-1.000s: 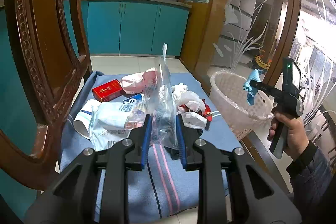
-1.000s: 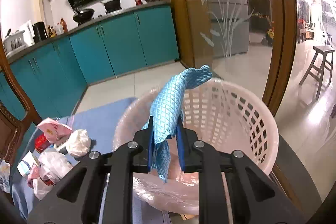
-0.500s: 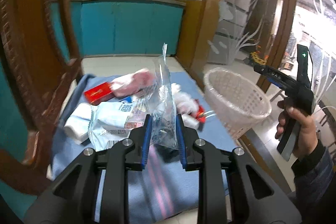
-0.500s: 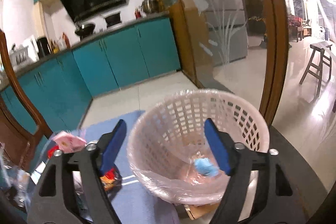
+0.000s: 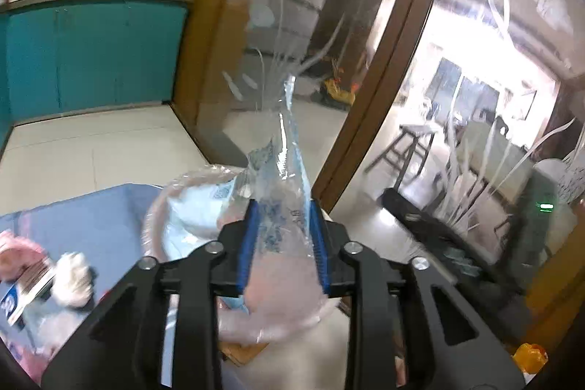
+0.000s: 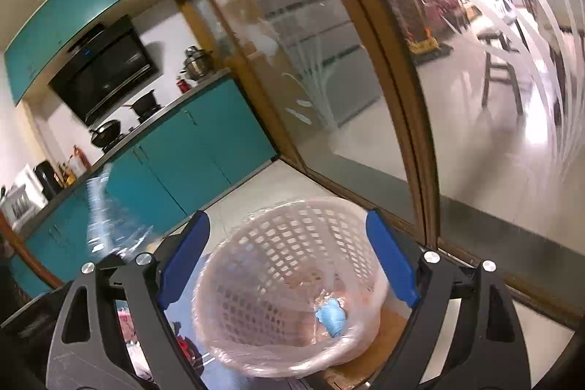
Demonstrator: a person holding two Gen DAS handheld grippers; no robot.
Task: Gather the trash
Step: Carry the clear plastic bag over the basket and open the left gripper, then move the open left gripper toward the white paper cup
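Observation:
My left gripper [image 5: 283, 243] is shut on a clear plastic bag [image 5: 281, 170] and holds it upright just above the pale pink lined basket [image 5: 157, 207]. In the right wrist view my right gripper [image 6: 287, 262] is wide open and empty, tilted above the same basket [image 6: 278, 243]. A blue cloth [image 6: 331, 315] lies on the basket's bottom. The clear bag also shows blurred at the left of the right wrist view [image 6: 98, 218].
More trash lies on the blue cloth-covered table [image 5: 73, 211]: a white crumpled wad [image 5: 73, 275] and a pink wrapper [image 5: 18, 254]. A brown door frame with etched glass [image 5: 384, 61] stands right behind the basket. Teal kitchen cabinets [image 6: 190, 152] are farther back.
My left gripper has carried the clear bag right, from over the trash pile to above the basket. My right gripper let the blue cloth fall into the basket, opened wide, and has tilted.

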